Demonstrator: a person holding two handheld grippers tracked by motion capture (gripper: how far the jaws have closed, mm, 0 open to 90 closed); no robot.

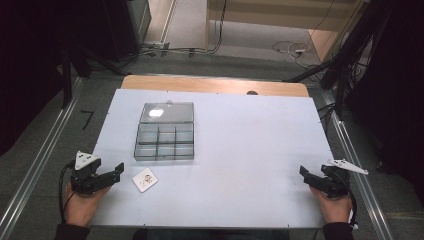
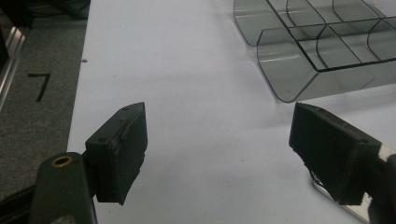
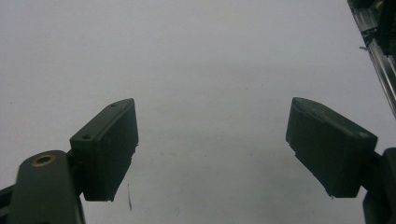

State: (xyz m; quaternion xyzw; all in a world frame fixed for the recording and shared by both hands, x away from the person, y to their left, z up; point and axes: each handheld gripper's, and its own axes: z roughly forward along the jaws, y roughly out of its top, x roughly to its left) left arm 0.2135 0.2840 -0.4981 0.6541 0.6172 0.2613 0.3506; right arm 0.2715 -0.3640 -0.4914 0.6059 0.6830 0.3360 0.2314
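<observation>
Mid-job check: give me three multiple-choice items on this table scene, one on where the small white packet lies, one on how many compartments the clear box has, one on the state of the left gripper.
1. Where does the small white packet lie?
A. inside the organiser box
B. on the white table, just on the person's side of the box
C. between the right gripper's jaws

2. How many compartments does the organiser box show?
A. two
B. six
C. twelve

3. How is the left gripper?
A. open, holding nothing
B. shut on the packet
C. shut on the lid

Answers: 1 B, the high view shows it on the table below the box; 2 B, dividers form two rows of three; 3 A, bare table shows between its jaws.
</observation>
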